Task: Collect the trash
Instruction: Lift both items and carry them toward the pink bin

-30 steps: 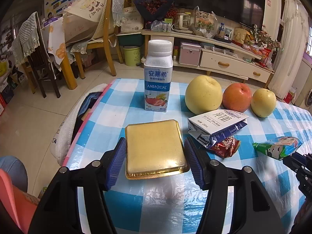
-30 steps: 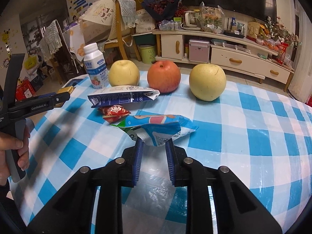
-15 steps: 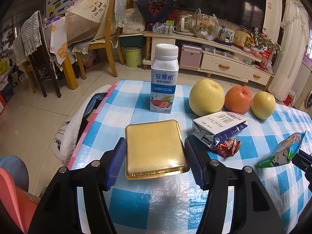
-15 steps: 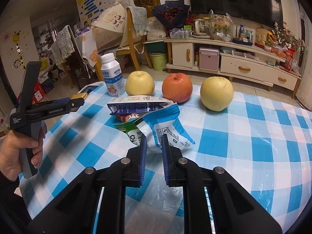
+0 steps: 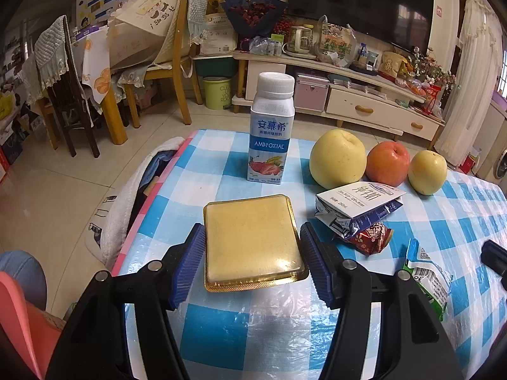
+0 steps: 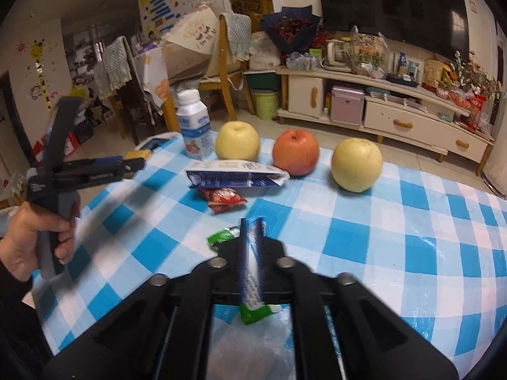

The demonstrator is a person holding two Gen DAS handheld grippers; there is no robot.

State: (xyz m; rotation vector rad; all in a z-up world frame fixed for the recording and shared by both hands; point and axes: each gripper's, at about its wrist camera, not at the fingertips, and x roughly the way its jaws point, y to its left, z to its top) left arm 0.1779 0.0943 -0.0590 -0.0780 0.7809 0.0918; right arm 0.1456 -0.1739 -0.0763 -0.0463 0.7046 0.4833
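The left claw is closed on the side edges of a gold tray. The tray is kept level and clear of the tabletop, probably so that nothing slides off it. At the left of the right wrist view, the hand gripping that claw's handle is seen.

Behind the tray a yoghurt bottle is left upright, likely not counted as trash. To its right a flattened carton lies over a red wrapper, in front of three fruits. Both pieces are judged to be awaiting collection.

The right claw has just been opening its jaws. In the blurred picture they are nevertheless seen close together, with the green-and-blue wrapper edge-on between them, apparently pinched and lifted for carrying away.
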